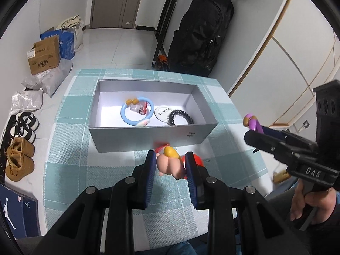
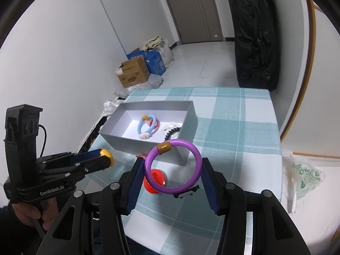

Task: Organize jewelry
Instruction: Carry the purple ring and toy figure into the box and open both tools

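An open grey box [image 1: 153,135] [image 2: 119,141] stands on the checked tablecloth. It holds a blue ring [image 1: 137,110] [image 2: 146,127], a white round badge [image 1: 161,112] and a black coil hair tie [image 1: 180,116]. My left gripper [image 1: 170,163] is shut on a pink figure with a yellow top [image 1: 170,161], held just before the box's near wall. My right gripper [image 2: 173,170] is shut on a purple bangle with a brown bead [image 2: 173,167], held above the table near the box's right corner. It also shows in the left wrist view [image 1: 255,127].
A red round item [image 2: 156,179] [image 1: 196,160] lies on the tablecloth [image 1: 85,170] under the grippers. A black bag [image 1: 199,36] leans against the wall behind the table. Boxes [image 1: 44,55] and shoes [image 1: 19,161] lie on the floor at left. A plastic bag [image 2: 303,176] lies at right.
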Demonstrator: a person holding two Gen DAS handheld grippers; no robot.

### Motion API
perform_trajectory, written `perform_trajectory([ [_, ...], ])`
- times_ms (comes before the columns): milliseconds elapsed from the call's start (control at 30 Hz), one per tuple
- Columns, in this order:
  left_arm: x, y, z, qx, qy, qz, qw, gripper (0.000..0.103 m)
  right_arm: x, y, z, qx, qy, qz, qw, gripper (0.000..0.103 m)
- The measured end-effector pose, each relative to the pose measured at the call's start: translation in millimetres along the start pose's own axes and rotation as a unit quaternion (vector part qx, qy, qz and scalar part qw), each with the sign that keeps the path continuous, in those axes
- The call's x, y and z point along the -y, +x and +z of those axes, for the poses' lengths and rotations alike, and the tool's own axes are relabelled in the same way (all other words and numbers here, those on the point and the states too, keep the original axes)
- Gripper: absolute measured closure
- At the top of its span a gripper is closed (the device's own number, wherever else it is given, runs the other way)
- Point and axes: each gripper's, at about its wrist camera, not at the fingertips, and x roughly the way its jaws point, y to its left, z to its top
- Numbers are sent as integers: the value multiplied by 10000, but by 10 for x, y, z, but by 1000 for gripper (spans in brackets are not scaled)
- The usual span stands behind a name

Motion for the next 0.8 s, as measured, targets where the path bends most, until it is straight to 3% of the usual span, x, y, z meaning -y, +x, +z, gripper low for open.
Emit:
perform_trajectory([
  [433, -209, -46, 177, 225, -459, -354, 9981, 81, -196, 118, 186, 137, -89, 230, 9996, 52],
  [800, -379, 65, 412, 428, -465, -449, 9970, 81, -329, 389, 435, 142, -135, 407, 9990, 52],
])
